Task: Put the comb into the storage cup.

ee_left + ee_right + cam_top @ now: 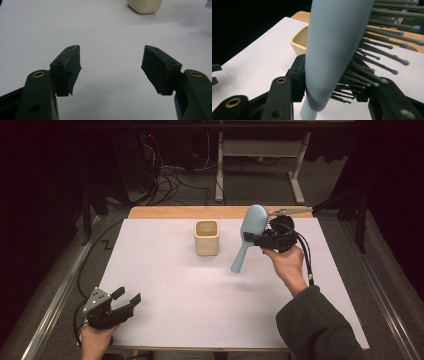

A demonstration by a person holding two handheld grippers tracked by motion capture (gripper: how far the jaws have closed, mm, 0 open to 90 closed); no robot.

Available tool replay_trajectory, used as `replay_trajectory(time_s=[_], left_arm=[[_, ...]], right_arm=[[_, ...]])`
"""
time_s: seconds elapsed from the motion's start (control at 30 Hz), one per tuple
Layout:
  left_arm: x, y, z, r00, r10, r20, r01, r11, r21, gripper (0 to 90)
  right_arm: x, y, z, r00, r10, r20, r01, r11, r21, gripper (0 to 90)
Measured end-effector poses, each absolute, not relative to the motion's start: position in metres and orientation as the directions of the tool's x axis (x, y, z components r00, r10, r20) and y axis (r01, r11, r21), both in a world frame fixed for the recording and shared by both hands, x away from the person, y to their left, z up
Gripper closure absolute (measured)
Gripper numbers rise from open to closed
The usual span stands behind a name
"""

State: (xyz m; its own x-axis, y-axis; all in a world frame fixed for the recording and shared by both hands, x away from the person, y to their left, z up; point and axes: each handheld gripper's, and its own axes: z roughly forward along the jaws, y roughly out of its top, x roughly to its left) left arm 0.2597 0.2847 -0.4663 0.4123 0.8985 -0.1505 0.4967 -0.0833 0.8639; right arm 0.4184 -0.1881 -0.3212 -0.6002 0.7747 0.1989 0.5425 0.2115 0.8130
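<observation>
A light blue hairbrush [248,234] with grey bristles hangs in the air right of a cream square cup [206,237], head up and handle slanting down toward the left. My right gripper [255,239] is shut on the hairbrush where head meets handle. In the right gripper view the hairbrush [332,50] sits between the jaws, its bristles pointing right, with the cup [300,42] behind it. My left gripper [129,298] rests at the table's near left corner, open with nothing between its fingers [68,67]. The cup [145,5] shows at the top edge there.
White sheet [170,285] covers the table, with a wooden strip [165,212] along the far edge. Beyond the table are cables [170,177] on the floor and a white desk frame [260,155]. A dark sleeve [315,325] reaches in at bottom right.
</observation>
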Motion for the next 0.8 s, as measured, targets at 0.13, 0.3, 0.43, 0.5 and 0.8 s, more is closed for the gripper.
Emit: replay_trajectory(time_s=[0.13, 0.3, 0.43, 0.5, 0.8], left_arm=[[0.259, 0.284, -0.466, 0.420, 0.896, -0.144, 0.495, -0.093, 0.864, 32.1], [0.259, 0.283, -0.466, 0.419, 0.896, -0.144, 0.497, -0.093, 0.863, 32.1], [0.259, 0.283, -0.466, 0.412, 0.901, -0.138, 0.494, -0.094, 0.865, 32.3], [0.259, 0.284, -0.466, 0.409, 0.901, -0.144, 0.495, -0.086, 0.865, 32.5], [0.259, 0.284, -0.466, 0.415, 0.899, -0.141, 0.498, -0.094, 0.862, 32.5]], right_arm=[[0.421, -0.186, -0.316, -0.598, 0.778, 0.192, 0.535, 0.209, 0.819, 55.0], [0.427, -0.183, -0.314, -0.595, 0.781, 0.191, 0.537, 0.209, 0.818, 55.0], [0.432, -0.180, -0.314, -0.595, 0.781, 0.192, 0.537, 0.207, 0.818, 55.0], [0.434, -0.178, -0.315, -0.594, 0.780, 0.196, 0.539, 0.206, 0.817, 55.0], [0.440, -0.170, -0.313, -0.599, 0.776, 0.197, 0.541, 0.211, 0.814, 55.0]])
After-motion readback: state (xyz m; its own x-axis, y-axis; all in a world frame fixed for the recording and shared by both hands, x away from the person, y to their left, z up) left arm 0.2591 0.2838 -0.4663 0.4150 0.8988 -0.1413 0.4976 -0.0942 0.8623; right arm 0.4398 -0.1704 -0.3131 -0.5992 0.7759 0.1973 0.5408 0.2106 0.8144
